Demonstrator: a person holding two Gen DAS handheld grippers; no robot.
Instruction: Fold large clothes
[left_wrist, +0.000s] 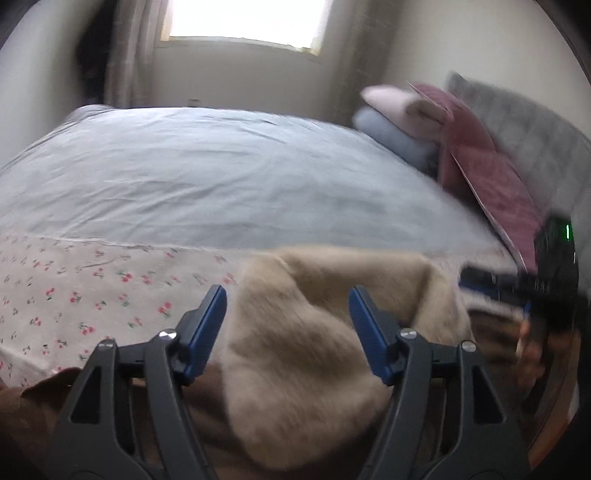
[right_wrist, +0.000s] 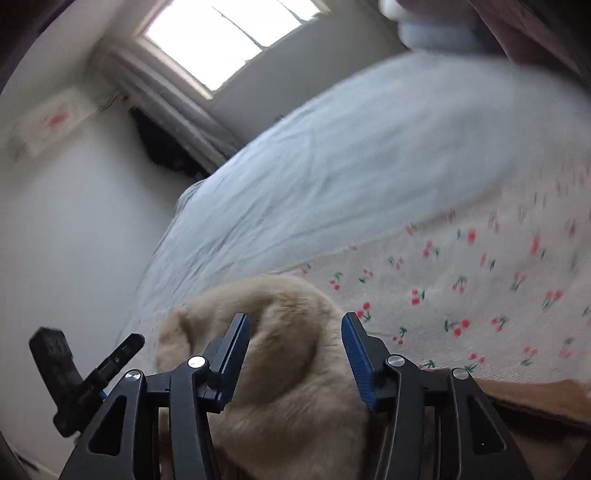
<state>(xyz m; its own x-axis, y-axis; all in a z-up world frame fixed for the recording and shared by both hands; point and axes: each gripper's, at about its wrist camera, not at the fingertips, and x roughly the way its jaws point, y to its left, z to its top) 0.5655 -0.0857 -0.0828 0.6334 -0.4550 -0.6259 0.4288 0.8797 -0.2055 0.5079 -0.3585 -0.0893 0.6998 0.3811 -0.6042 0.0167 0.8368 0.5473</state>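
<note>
A brown garment (left_wrist: 33, 410) with a beige fleece lining (left_wrist: 306, 354) lies bunched on the near edge of the bed. My left gripper (left_wrist: 288, 295) is open, its blue-padded fingers either side of the fleece lining and just above it. My right gripper (right_wrist: 293, 321) is open too, over the same fleece (right_wrist: 295, 369), with brown cloth (right_wrist: 535, 402) at its right. The right gripper also shows in the left wrist view (left_wrist: 517, 284) at the far right, and the left gripper in the right wrist view (right_wrist: 88, 369) at the lower left.
The bed carries a cherry-print sheet (left_wrist: 74, 291) near me and a pale blue cover (left_wrist: 207, 173) beyond. Pillows (left_wrist: 399, 122) and a pink quilted cushion (left_wrist: 491, 177) lean on the grey headboard (left_wrist: 528, 136). A window (left_wrist: 243, 18) and curtain (left_wrist: 129, 48) stand behind.
</note>
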